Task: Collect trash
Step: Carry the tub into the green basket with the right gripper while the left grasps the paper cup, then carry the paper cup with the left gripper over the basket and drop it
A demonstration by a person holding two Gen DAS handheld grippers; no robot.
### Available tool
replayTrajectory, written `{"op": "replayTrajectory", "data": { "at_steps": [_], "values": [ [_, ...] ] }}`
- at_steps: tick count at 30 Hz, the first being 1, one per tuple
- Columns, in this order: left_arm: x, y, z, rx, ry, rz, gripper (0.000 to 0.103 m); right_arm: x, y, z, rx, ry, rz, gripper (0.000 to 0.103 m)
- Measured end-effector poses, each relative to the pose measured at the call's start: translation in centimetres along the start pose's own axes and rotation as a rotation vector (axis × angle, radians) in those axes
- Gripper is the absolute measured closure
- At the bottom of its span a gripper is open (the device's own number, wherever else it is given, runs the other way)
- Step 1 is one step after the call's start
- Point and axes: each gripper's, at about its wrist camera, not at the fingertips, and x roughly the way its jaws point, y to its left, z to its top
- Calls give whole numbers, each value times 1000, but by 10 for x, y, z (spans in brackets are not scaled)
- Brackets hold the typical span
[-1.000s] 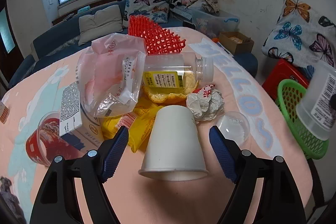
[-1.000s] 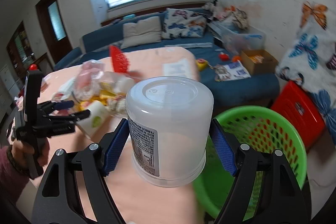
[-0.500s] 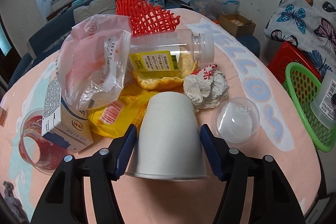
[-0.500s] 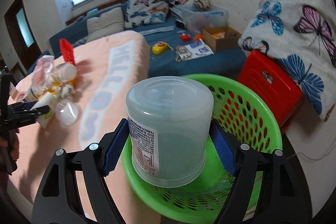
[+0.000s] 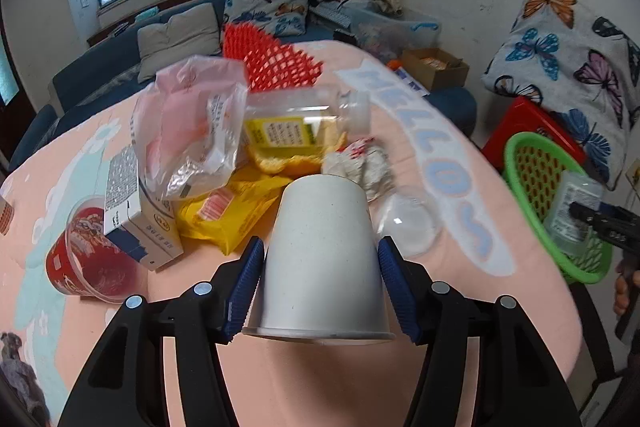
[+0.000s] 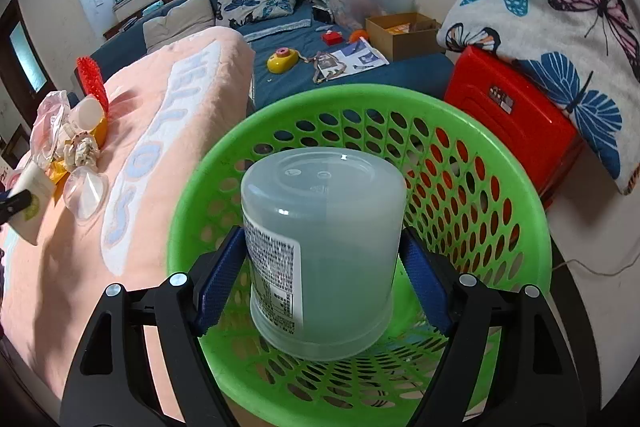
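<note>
An upside-down white paper cup (image 5: 320, 227) stands between the blue pads of my left gripper (image 5: 320, 255). The jaws are closing, and both pads rest against the cup's sides. Behind the cup lies the trash pile on the pink table cover (image 5: 320, 379): a plastic bag (image 5: 188, 123), a clear bottle (image 5: 300, 123), crumpled paper (image 5: 356, 163), a clear dome lid (image 5: 408, 223) and a yellow wrapper (image 5: 228, 211). My right gripper (image 6: 320, 247) is shut on an inverted translucent plastic container (image 6: 328, 227). It holds the container inside the rim of the green basket (image 6: 500, 155).
A carton (image 5: 132, 207) and a red printed cup (image 5: 84, 259) lie left of the pile, with a red mesh piece (image 5: 272, 63) behind it. The basket stands beside the table's right edge, next to a red stool (image 6: 508, 107). A blue sofa with cushions lies beyond.
My left gripper's jaws came in from wide apart onto the white cup. My right gripper carried the container from above the table over to the green basket and sank towards it.
</note>
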Motion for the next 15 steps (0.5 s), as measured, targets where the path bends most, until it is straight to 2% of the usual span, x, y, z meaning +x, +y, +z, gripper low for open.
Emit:
{"op": "replayTrajectory", "data": {
  "at_steps": [5,15],
  "values": [
    [-21,-27,11,42,-47,-71,46,-1,-5,-1,12,-5,10,20],
    [-27,-109,35,167,-76,-198,45,-24,-12,-4,5,-39,1,19]
  ]
}}
